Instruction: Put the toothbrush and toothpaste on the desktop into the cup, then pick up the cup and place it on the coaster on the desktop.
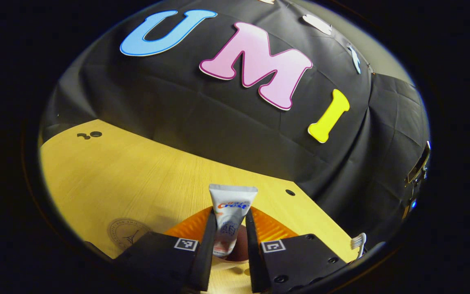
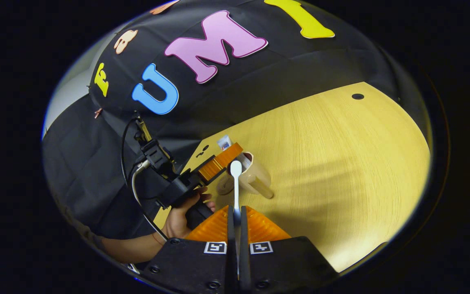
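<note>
In the left gripper view, the left gripper [image 1: 229, 241] has its fingers pressed on the toothpaste [image 1: 230, 214], which stands upright over the cup [image 1: 239, 249]. In the right gripper view, the right gripper [image 2: 235, 220] is closed tight on the toothbrush [image 2: 236, 179]. Farther off on the desktop [image 2: 341, 163], the cup and a hand [image 2: 180, 218] are seen, and the toothpaste's lower end is perhaps inside the cup.

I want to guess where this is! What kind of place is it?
Probably a small recording booth, not a real bathroom: a bare wooden desktop backed by a black cloth wall. A hand holds a gripper by the cup, and the other gripper holds a toothbrush.
</note>
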